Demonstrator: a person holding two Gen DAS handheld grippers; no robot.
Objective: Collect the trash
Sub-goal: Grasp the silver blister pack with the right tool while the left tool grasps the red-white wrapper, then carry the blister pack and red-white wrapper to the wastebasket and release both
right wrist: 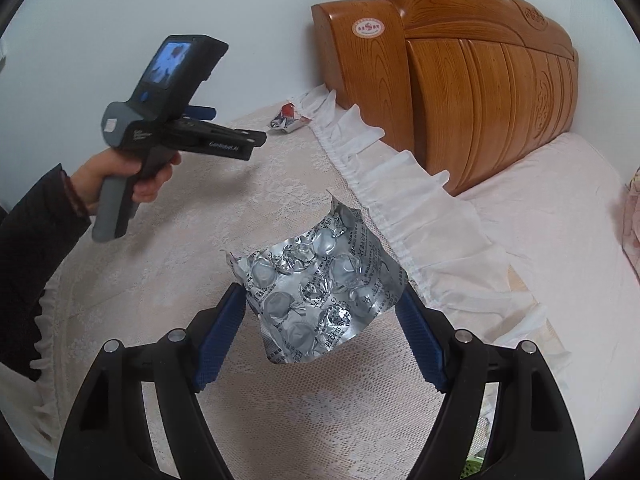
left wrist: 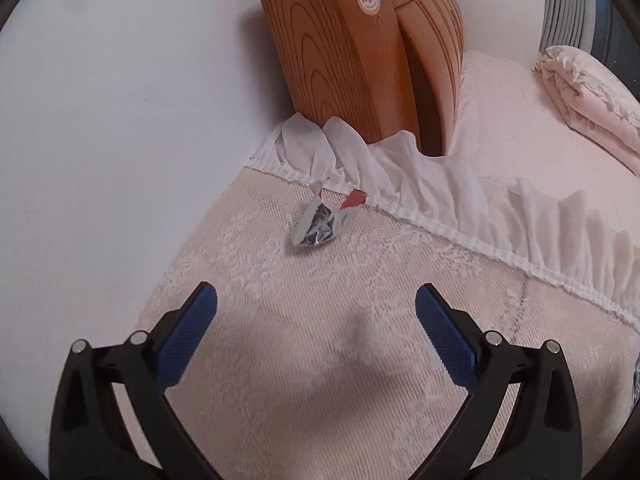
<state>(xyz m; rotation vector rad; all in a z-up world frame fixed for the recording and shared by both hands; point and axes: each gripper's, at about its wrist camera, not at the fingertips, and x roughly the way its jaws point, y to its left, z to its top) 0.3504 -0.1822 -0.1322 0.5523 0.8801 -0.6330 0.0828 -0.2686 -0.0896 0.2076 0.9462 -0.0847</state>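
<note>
A crumpled silver and red wrapper (left wrist: 318, 224) lies on the lace-covered surface (left wrist: 320, 360) by the white frill, ahead of my left gripper (left wrist: 316, 300), which is open and empty. The wrapper shows far off in the right wrist view (right wrist: 286, 120), with the left gripper (right wrist: 200, 112) held by a hand short of it. My right gripper (right wrist: 320, 296) is shut on a bent silver blister pack (right wrist: 320, 284), gripped by its edges between the blue pads and held above the lace.
A wooden headboard (left wrist: 340, 52) (right wrist: 460, 92) stands behind the frill (left wrist: 460, 200). A pink bed sheet (right wrist: 552, 232) lies to the right, with a folded pink quilt (left wrist: 588, 92). A white wall (left wrist: 120, 100) is to the left.
</note>
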